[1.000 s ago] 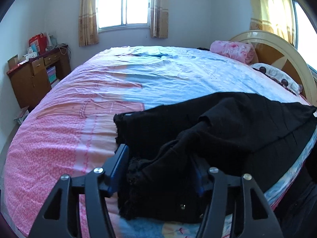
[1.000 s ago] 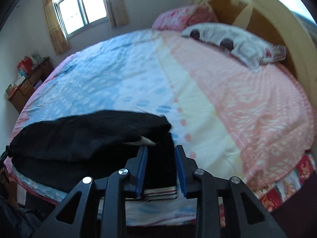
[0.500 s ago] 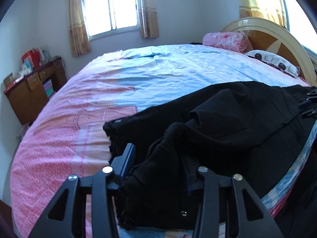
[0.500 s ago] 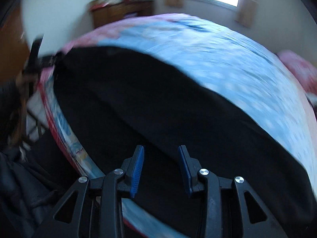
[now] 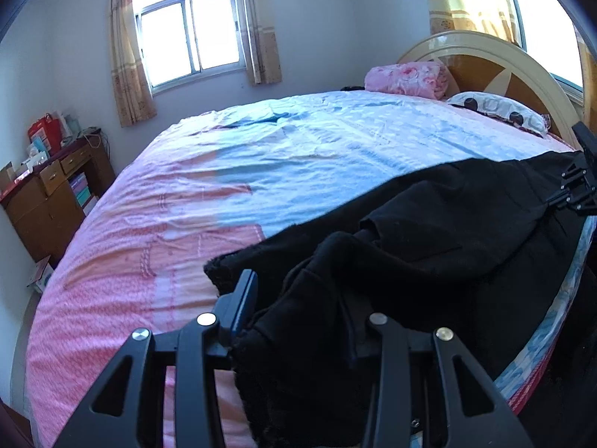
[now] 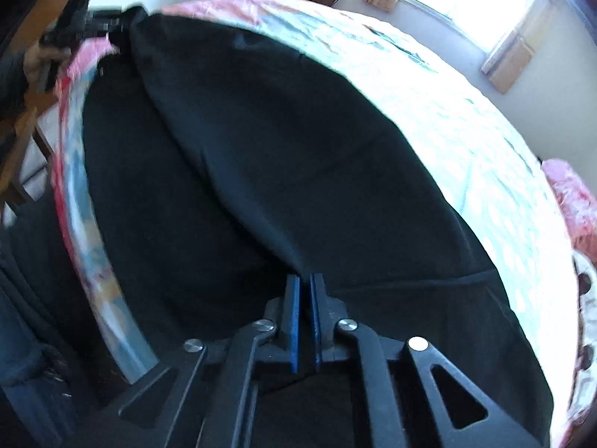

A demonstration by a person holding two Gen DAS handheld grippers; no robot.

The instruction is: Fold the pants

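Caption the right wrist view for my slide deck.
Right gripper shut on black pants spread across the bed.

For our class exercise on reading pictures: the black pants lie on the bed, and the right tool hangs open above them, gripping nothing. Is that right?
Not quite. The black pants do lie on the bed, but the right tool is shut, pinching a fold of the pants between its blue fingers. The right wrist view shows it.

Left wrist view: you look low across the bed (image 5: 261,171) toward the window (image 5: 186,37), pants (image 5: 429,231) close at lower right. Right wrist view: steeper, nearer, facing the pants (image 6: 280,156). Shared: pants, bed, window, dresser (image 5: 48,194).
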